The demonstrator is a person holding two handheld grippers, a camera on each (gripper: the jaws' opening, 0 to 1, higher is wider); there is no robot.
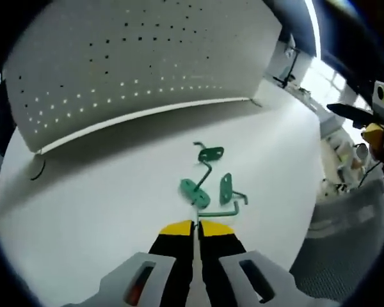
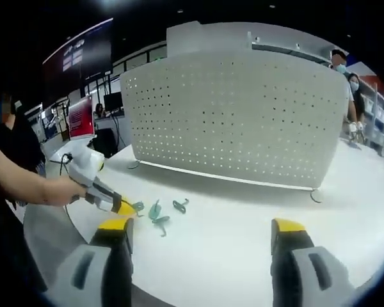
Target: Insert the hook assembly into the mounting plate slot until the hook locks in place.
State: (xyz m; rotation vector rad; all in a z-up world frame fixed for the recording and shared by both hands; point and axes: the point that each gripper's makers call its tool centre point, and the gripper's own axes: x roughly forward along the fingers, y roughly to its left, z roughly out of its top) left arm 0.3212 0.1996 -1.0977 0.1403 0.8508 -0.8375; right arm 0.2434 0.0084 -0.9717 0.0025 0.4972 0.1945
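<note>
Hooks [image 1: 209, 182] just ahead of L fingers [image 1: 196, 228]

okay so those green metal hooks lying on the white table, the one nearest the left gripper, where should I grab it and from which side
Judging from the left gripper view, take the nearest green metal hook by its flat oval plate, coming straight ahead along the closed left gripper. The plate lies flat on the white table, a broad face beside the thin bent wire stem, which runs away toward another hook. The jaws would need opening first.
</note>
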